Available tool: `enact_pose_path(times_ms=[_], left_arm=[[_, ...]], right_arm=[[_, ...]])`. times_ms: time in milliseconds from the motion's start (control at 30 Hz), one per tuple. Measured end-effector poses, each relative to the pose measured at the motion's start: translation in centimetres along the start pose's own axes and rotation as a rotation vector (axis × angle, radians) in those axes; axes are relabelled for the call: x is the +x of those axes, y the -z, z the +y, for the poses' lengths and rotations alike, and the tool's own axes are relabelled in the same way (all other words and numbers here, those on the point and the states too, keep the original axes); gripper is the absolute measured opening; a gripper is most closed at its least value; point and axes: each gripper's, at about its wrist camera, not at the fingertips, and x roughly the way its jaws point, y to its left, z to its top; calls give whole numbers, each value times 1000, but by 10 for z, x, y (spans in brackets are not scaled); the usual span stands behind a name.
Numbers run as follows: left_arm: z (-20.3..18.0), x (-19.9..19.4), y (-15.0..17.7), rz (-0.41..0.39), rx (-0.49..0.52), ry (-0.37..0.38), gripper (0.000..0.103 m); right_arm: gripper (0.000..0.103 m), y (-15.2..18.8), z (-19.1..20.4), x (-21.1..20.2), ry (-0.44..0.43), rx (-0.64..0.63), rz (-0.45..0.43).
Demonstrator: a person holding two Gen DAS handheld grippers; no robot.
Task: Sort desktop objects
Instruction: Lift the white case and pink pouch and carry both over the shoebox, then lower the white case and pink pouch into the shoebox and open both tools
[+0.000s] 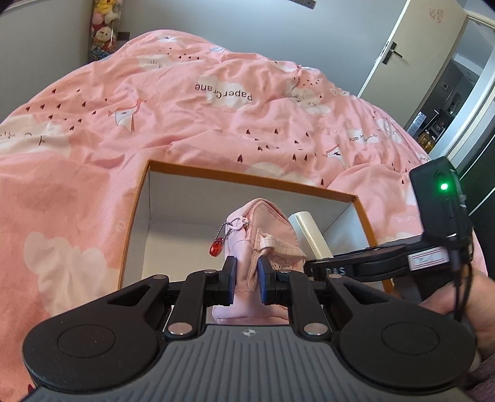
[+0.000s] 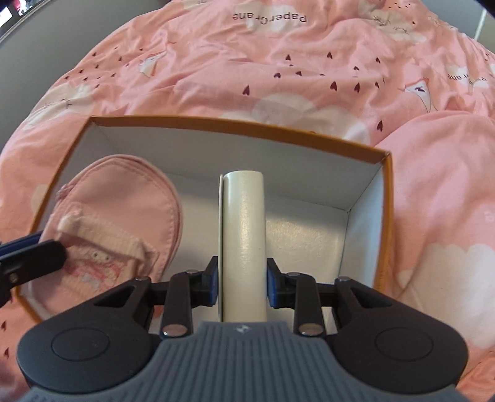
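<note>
An orange box (image 1: 140, 198) with a white inside lies on the pink bedspread; it also shows in the right wrist view (image 2: 235, 125). My left gripper (image 1: 246, 278) is shut on a pink pouch (image 1: 266, 222) with a red charm, held inside the box. The pouch also shows at the left in the right wrist view (image 2: 123, 216). My right gripper (image 2: 243, 286) is shut on a cream cylinder (image 2: 244, 235), held inside the box on its right side. The cylinder shows behind the pouch in the left wrist view (image 1: 309, 232).
The pink bedspread (image 1: 185, 108) with clouds and hearts surrounds the box. A white door (image 1: 411, 49) stands ajar at the far right. Plush toys (image 1: 103, 27) hang at the far left wall. The right gripper's body (image 1: 402, 259) reaches in from the right.
</note>
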Motion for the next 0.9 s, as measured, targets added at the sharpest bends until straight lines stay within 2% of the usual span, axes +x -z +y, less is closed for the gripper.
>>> enact_pose_path(times_ms=[133, 267, 433, 600, 767, 900], left_arm=[[8, 7, 5, 17, -18, 4, 16], [10, 15, 7, 36, -10, -10, 16], [9, 17, 8, 42, -13, -13, 16], [3, 17, 9, 43, -7, -16, 16], [-1, 13, 8, 41, 1, -23, 17], [2, 11, 8, 37, -5, -19, 17]], right_arm=[[31, 12, 8, 4, 84, 81, -119], [31, 25, 3, 6, 88, 169, -149], [31, 29, -2, 11, 144, 133, -98], [32, 32, -11, 23, 107, 125, -18], [32, 32, -11, 22, 108, 115, -20], [33, 33, -5, 14, 125, 46, -31]])
